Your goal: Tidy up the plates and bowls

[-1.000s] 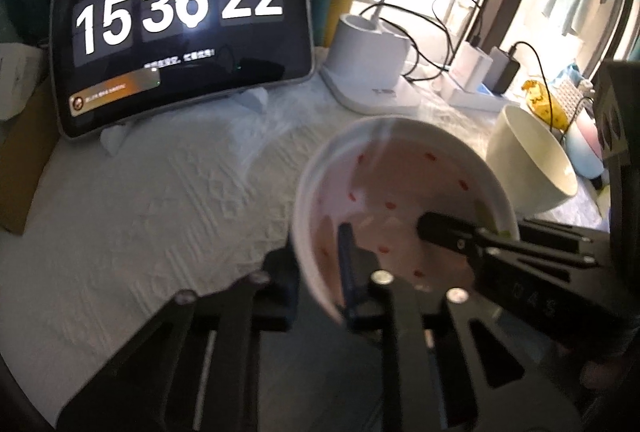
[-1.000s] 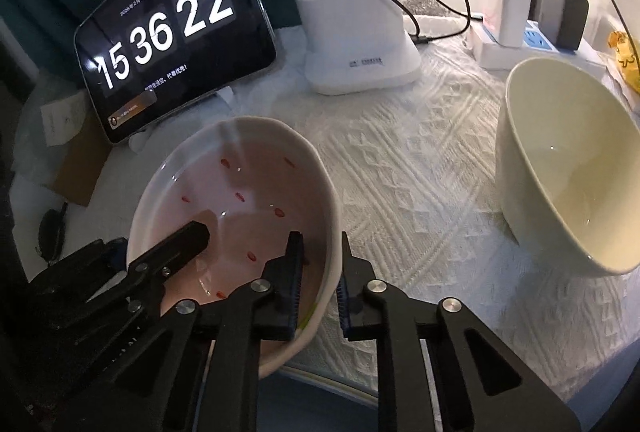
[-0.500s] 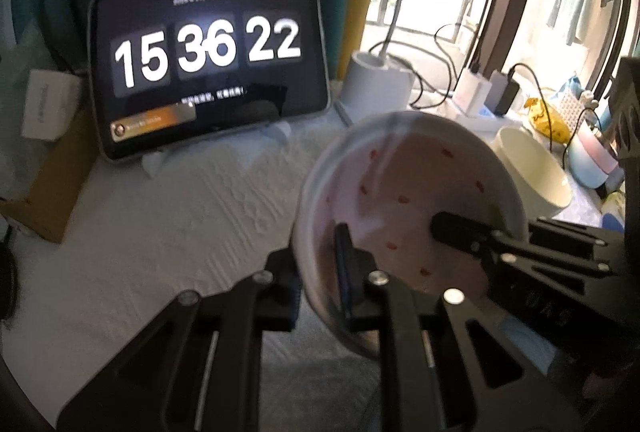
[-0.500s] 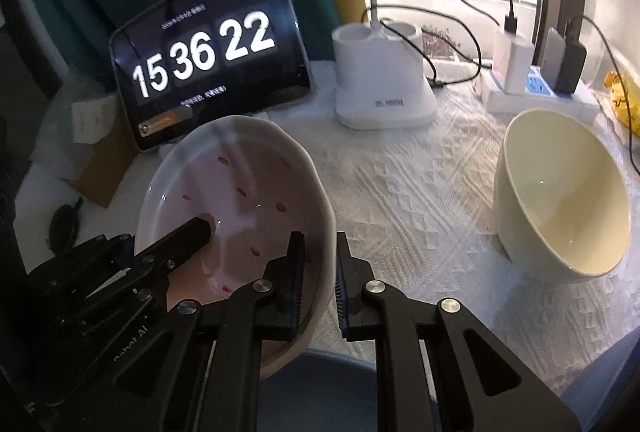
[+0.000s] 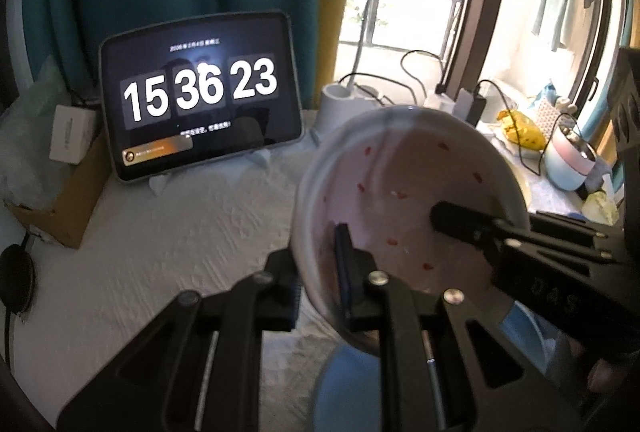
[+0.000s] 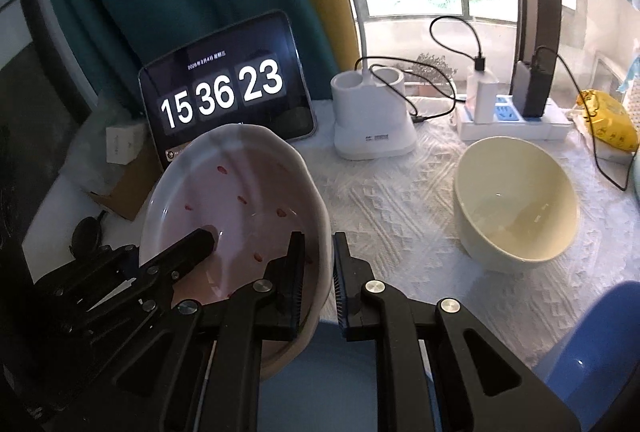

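Observation:
A pink bowl with red specks [image 5: 404,192] [image 6: 240,208] is held in the air between both grippers, tilted. My left gripper [image 5: 320,272] is shut on its left rim, one finger inside and one outside. My right gripper [image 6: 318,276] is shut on its right rim in the same way. Each gripper shows in the other's view, the right one [image 5: 472,228] and the left one [image 6: 192,248]. A cream bowl [image 6: 516,204] stands tilted on the white tablecloth [image 6: 392,200] at the right, apart from both grippers.
A tablet clock [image 6: 228,100] stands at the back left, a white charger stand [image 6: 372,120] and a power strip [image 6: 516,116] behind. A yellow bag [image 6: 608,120] lies far right. A cardboard box [image 5: 60,208] sits left. Something blue [image 6: 596,344] lies below the table edge.
Both grippers have lifted the pink bowl up and back from the table. The cream bowl has stayed in place.

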Available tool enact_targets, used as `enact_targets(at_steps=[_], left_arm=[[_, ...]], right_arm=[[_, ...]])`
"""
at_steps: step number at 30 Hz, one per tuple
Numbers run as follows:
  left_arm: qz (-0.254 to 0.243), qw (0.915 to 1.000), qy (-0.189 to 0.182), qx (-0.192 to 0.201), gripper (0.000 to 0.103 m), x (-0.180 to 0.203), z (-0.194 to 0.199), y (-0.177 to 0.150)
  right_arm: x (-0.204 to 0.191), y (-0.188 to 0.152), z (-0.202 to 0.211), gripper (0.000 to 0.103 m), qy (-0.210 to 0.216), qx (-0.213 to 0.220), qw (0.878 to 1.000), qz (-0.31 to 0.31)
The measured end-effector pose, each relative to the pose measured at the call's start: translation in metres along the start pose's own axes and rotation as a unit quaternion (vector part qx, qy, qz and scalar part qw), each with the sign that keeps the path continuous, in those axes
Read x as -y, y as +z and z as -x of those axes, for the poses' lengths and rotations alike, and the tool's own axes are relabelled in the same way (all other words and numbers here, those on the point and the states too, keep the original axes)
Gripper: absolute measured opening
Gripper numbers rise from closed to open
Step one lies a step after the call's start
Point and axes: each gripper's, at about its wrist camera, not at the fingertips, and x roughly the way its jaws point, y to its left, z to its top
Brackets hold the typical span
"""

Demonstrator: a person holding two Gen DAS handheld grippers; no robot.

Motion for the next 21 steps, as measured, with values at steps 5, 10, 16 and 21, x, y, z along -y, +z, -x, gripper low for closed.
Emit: enact_targets(at_steps=[5, 10, 16, 21], left_arm=[[-0.002, 0.9999, -0.005, 0.009, 0.015, 0.012, 0.013, -0.001], [-0.007, 0.9998, -0.011, 0.016, 0.015, 0.023, 0.025, -0.003], [-0.017, 0.9993, -0.024, 0.021, 0.015, 0.042, 0.034, -0.006], [-0.02, 0.9988, -0.037, 0.023, 0.015, 0.058, 0.039, -0.007]], right_arm=[[0.005, -0.005, 0.018, 0.014, -0.002, 0.011, 1.0, -0.002], [0.009, -0.008, 0.034, 0.014, -0.005, 0.021, 1.0, -0.005], [0.016, -0.01, 0.054, 0.014, -0.013, 0.032, 0.999, -0.013], [0.026, -0.013, 0.071, 0.014, -0.021, 0.038, 0.999, -0.021]])
